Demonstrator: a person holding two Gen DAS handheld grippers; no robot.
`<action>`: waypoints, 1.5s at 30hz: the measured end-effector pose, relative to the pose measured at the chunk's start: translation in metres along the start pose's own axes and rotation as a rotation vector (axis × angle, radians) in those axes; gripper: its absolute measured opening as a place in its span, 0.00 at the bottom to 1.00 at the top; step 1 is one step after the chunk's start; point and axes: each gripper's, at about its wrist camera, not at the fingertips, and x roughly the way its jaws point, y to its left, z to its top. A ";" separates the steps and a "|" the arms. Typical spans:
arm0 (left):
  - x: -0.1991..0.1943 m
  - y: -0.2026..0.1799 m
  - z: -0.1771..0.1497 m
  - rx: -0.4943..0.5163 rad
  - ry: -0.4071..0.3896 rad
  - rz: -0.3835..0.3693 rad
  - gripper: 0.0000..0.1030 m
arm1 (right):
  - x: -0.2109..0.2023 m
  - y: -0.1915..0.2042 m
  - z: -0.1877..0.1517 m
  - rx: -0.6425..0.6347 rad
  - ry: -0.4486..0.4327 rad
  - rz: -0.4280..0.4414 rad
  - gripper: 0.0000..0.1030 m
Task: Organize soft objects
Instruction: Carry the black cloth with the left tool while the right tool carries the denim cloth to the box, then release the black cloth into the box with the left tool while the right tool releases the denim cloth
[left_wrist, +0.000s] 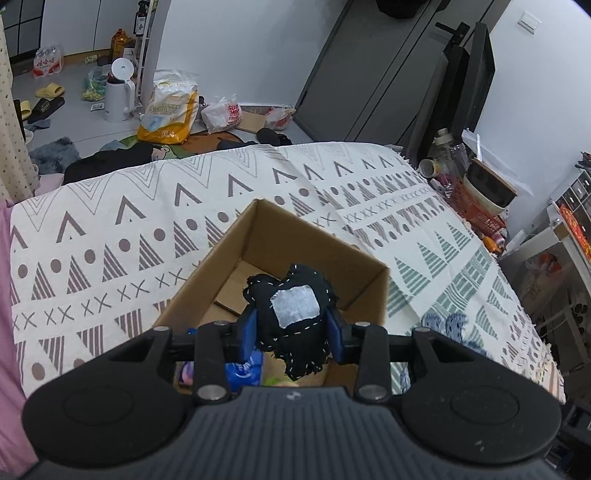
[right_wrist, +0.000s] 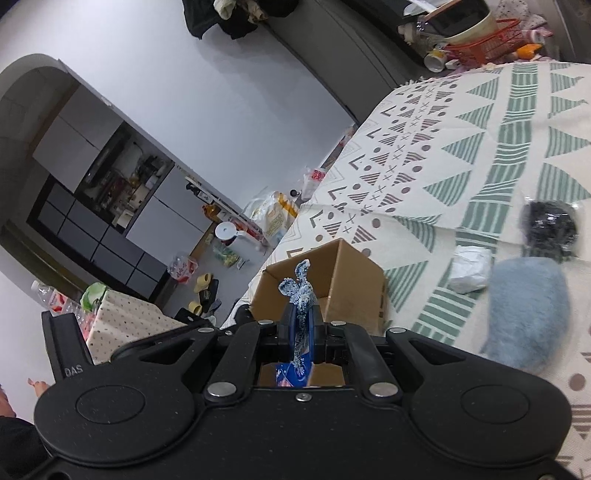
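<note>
L gripper (left_wrist: 291, 334) clamps black plush (left_wrist: 291, 314) (over box (left_wrist: 325, 254)) | R gripper (right_wrist: 302, 332) pinches blue rag (right_wrist: 300, 291)

Box (left_wrist: 280, 254) contents (mostly) hidden

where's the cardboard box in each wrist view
Left wrist: the cardboard box sits at centre, open, just beyond the left gripper, which is shut on a black stitched plush.
Right wrist: the box is at centre, beyond the right gripper, which pinches a blue knitted piece.
Shared landmark: the patterned cloth beneath the box.
</note>
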 end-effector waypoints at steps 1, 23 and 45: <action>0.002 0.002 -0.001 0.001 0.000 -0.005 0.37 | 0.004 0.002 0.000 -0.002 0.005 -0.003 0.07; 0.031 0.019 -0.002 -0.001 0.049 0.020 0.65 | 0.039 0.011 -0.008 -0.002 0.057 -0.017 0.07; -0.010 -0.018 -0.016 0.080 -0.015 0.036 0.67 | -0.019 0.011 0.010 0.020 -0.046 -0.152 0.88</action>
